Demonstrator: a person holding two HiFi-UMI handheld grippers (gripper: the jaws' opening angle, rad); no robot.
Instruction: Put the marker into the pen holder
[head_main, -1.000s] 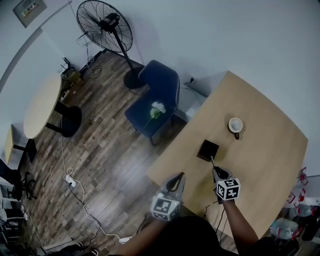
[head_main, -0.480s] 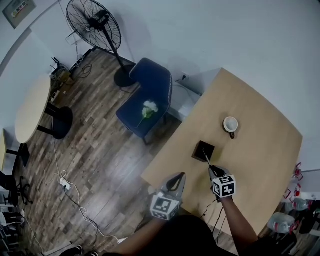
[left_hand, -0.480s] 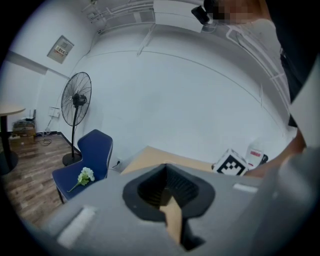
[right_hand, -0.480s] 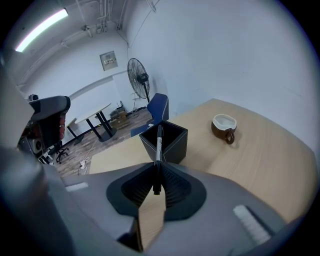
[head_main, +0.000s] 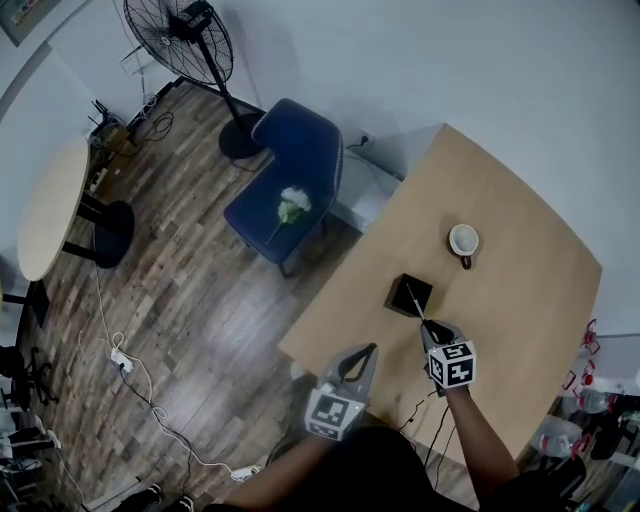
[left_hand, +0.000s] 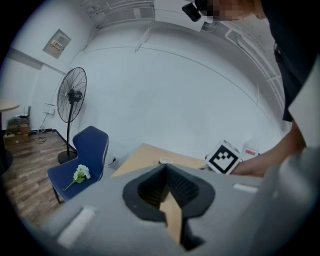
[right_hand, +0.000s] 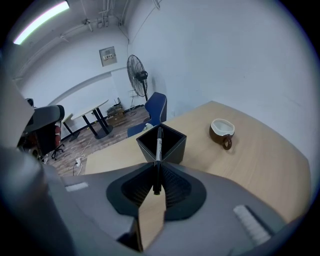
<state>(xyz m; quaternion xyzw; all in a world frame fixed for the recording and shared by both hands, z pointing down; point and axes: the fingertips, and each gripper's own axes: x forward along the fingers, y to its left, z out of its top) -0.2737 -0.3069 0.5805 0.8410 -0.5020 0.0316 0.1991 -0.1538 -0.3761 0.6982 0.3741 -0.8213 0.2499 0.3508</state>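
Idling low beside the table (head_main: 520, 310) edge, the left gripper (head_main: 366, 351) has its jaws together on nothing, seemingly parked aside because one claw suffices here. To its right, the right gripper (head_main: 428, 329) is clamped on the marker (right_hand: 158, 157), angling its far end over the open top of the black pen holder (right_hand: 175, 149), apparently lining it up to drop in. A cup (head_main: 464, 243) stands well apart.
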